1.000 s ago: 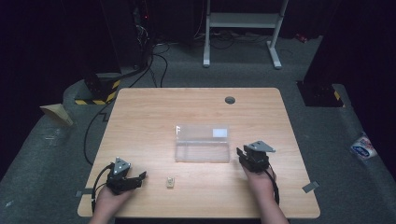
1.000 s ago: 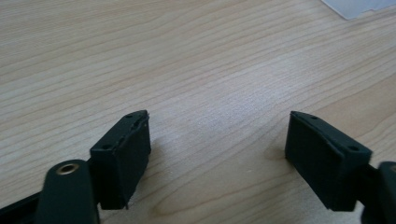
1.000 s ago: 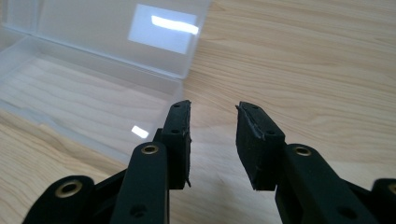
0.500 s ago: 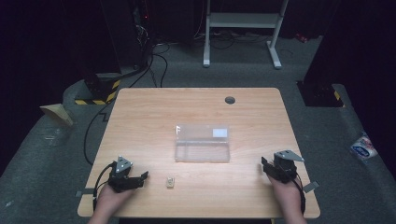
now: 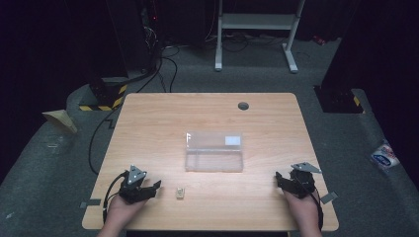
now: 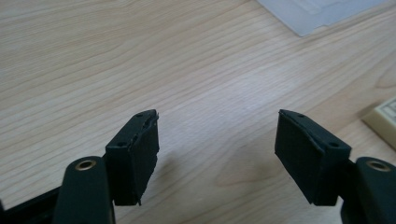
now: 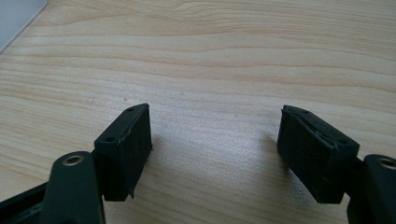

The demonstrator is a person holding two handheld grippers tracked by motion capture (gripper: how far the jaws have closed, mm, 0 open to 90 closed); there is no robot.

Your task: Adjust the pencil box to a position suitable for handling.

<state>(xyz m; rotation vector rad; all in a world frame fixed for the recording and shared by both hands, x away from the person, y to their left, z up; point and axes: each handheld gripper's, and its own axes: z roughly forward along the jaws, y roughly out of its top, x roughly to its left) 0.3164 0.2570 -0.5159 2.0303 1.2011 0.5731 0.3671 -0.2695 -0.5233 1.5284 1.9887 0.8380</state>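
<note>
A clear plastic box (image 5: pixel 214 151) lies shut in the middle of the wooden table (image 5: pixel 148 128). A small cream block (image 5: pixel 180 193) sits near the front edge, left of centre; its corner (image 6: pixel 384 119) shows at the right edge of the left gripper view. My left gripper (image 5: pixel 152 188) rests on the table at the front left, open, with bare wood between its jaws (image 6: pixel 217 149). My right gripper (image 5: pixel 279 179) rests at the front right, open and holding nothing (image 7: pixel 215 140). The box's corner (image 7: pixel 14 16) shows at the top left of the right gripper view.
A round dark grommet (image 5: pixel 243 105) sits near the table's far edge. Cables (image 5: pixel 94 148) trail off the left side onto the grey floor. A metal stand (image 5: pixel 257 29) is behind the table. Tape scraps (image 5: pixel 90 203) lie at the front corners.
My right gripper has drawn back from beside the box to the front right corner of the table. The left gripper has stayed where it was.
</note>
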